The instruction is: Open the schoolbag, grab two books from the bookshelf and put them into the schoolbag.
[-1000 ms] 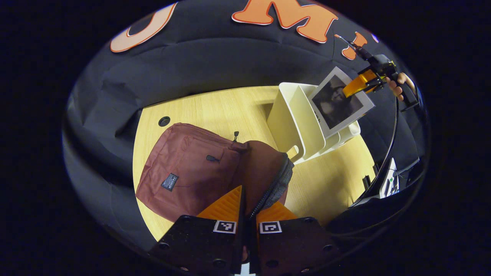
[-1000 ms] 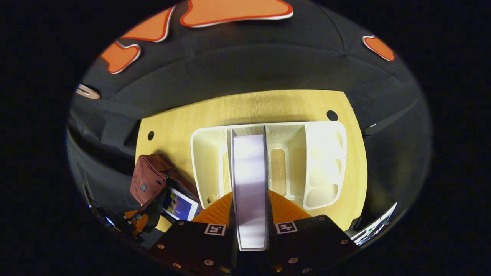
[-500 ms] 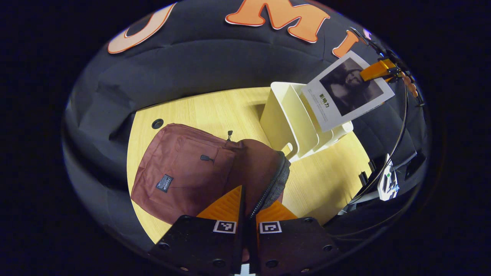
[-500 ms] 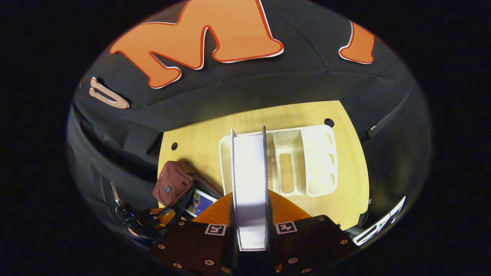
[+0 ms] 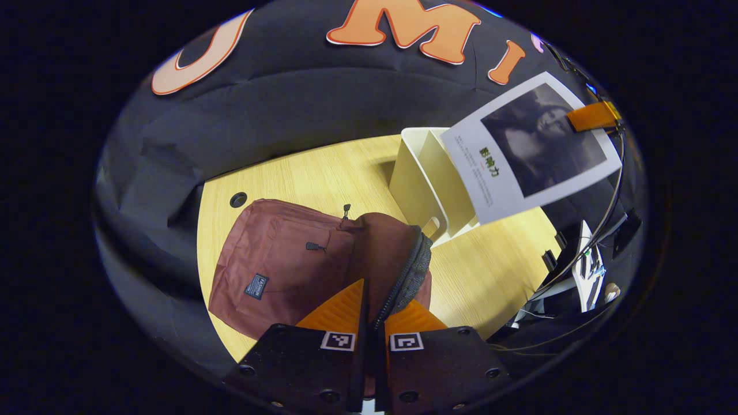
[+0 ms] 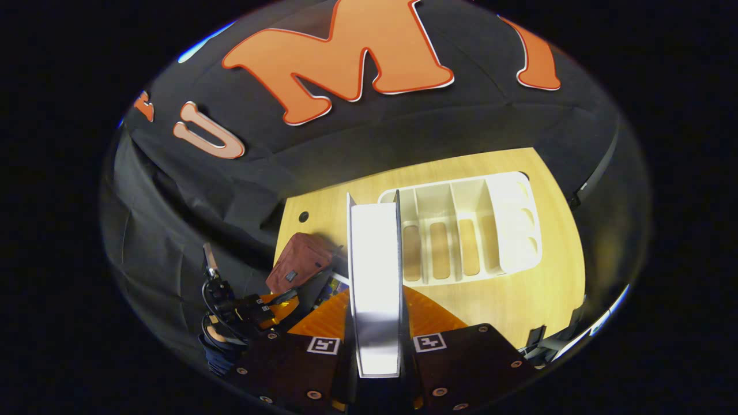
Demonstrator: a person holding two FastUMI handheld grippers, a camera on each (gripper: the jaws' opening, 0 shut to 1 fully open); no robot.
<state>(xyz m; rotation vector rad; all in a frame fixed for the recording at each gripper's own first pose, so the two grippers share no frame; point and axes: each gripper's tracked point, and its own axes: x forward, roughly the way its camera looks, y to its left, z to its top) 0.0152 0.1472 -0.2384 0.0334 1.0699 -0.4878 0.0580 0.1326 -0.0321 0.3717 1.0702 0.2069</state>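
Observation:
A maroon schoolbag (image 5: 277,265) lies on the wooden table (image 5: 490,271). My left gripper (image 5: 377,311) is shut on the bag's zipper edge and holds the opening up. My right gripper (image 6: 375,300) is shut on a white-covered book (image 6: 375,271), seen edge-on, high above the table. In the left gripper view that book (image 5: 530,144) hangs in the air over the white bookshelf (image 5: 412,173), with a dark portrait on its cover and the right gripper (image 5: 594,115) at its top corner. A blue-covered book (image 6: 331,283) peeks from the schoolbag (image 6: 300,268), beside the left gripper (image 6: 277,302).
The bookshelf (image 6: 513,225) stands with its slots bare at the table's right half. Cables and a small device (image 5: 585,271) sit past the table's right edge. A round cable hole (image 5: 237,200) lies behind the bag. Bare wood (image 6: 519,300) stretches in front of the shelf.
My right gripper has lifted the book up out of the bookshelf and carried it away from the shelf. The left gripper has kept its hold on the bag's edge.

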